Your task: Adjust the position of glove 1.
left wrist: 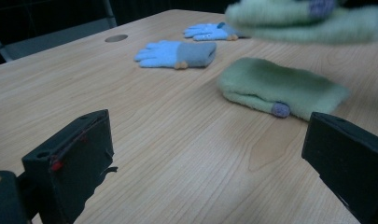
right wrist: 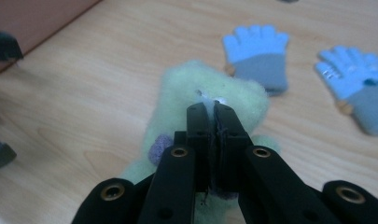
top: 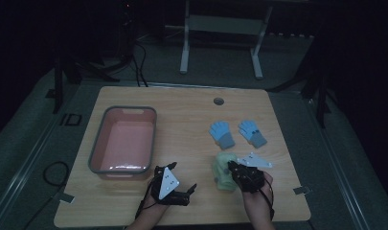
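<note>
Pinching one green mitten between pressed-together jaws, the right hand-held gripper holds it above the worktop at about five o'clock. A second green mitten lies beneath. The left hand-held gripper, jaws spread, rests at six o'clock beside the pink basin.

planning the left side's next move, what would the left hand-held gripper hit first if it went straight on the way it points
Probably the green glove lying on the table, just ahead between its open jaws; depth is hard to judge.
</note>
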`<action>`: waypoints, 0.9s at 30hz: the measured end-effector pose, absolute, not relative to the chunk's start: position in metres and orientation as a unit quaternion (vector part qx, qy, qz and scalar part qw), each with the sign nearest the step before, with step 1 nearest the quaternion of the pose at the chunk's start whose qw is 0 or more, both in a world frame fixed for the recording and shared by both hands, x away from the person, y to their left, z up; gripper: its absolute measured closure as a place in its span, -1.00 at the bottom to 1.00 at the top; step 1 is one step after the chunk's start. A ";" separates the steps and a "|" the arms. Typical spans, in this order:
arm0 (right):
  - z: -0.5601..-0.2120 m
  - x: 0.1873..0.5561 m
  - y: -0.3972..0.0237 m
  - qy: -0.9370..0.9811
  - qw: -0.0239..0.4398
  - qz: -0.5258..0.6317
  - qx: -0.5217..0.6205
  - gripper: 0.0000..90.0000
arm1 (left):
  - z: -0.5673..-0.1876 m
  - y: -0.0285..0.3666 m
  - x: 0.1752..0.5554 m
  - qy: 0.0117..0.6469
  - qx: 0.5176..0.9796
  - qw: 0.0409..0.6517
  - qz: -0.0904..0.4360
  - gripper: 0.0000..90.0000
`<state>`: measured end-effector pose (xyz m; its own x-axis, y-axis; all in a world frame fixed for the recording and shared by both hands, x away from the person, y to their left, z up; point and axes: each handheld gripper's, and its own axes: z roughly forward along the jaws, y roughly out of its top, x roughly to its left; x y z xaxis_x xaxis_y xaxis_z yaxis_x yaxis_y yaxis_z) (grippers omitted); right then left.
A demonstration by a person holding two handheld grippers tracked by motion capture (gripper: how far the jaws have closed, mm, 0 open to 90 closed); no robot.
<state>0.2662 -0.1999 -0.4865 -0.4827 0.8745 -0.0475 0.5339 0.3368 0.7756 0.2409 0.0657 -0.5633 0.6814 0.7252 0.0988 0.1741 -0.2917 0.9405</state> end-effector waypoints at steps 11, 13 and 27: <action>-0.507 0.272 -0.196 0.801 0.225 0.340 0.439 0.91 | -0.563 0.066 0.241 0.297 0.758 0.516 0.267 -0.95; -0.510 0.273 -0.197 0.802 0.224 0.336 0.441 0.91 | -0.563 0.066 0.241 0.297 0.758 0.515 0.268 -0.95; -0.532 0.280 -0.198 0.808 0.204 0.323 0.448 0.84 | -0.563 0.066 0.241 0.296 0.759 0.515 0.267 -0.95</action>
